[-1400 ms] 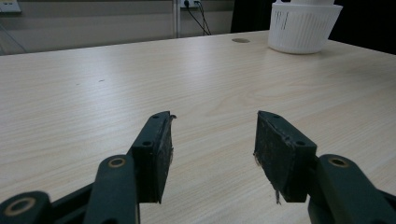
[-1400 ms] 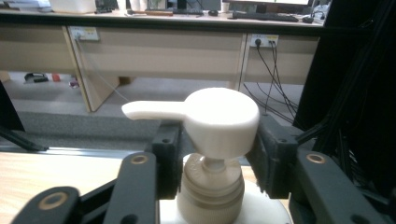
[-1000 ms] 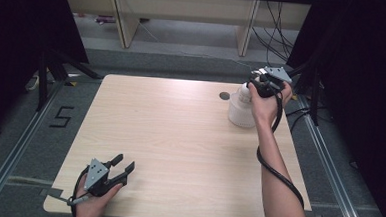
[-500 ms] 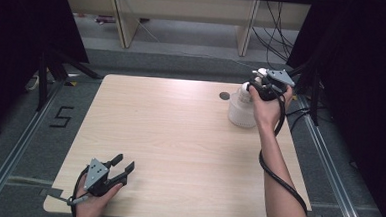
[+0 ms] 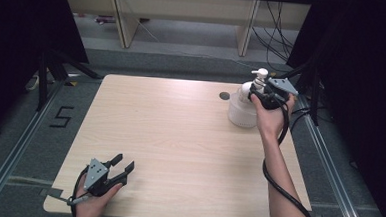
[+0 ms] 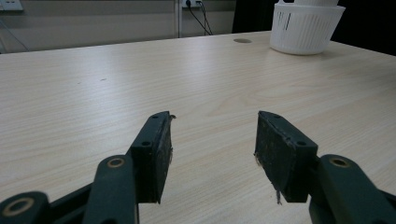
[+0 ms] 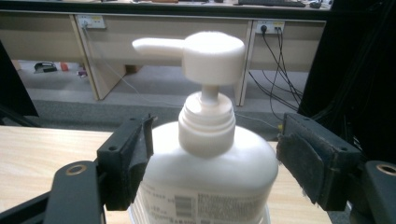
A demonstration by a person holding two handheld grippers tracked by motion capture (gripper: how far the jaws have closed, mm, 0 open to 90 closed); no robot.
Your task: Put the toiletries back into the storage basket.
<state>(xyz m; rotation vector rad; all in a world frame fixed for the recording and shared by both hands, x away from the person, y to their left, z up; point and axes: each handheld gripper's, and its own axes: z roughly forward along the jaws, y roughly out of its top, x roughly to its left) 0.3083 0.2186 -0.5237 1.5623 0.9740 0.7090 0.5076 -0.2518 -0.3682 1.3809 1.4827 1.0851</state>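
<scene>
One white pump bottle stands upright inside a white ribbed basket at the far right of the table. The right gripper has just been opening; its jaws now stand wide on either side of the bottle's shoulder, the right pad clear of it. The left gripper rests wide and empty near the front left edge, and its view shows the basket's slotted wall.

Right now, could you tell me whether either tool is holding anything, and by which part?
Nothing is held. The right tool has just been opening; its pads flank the pump bottle's shoulder, the right-hand one clearly apart. The left tool is open.
</scene>
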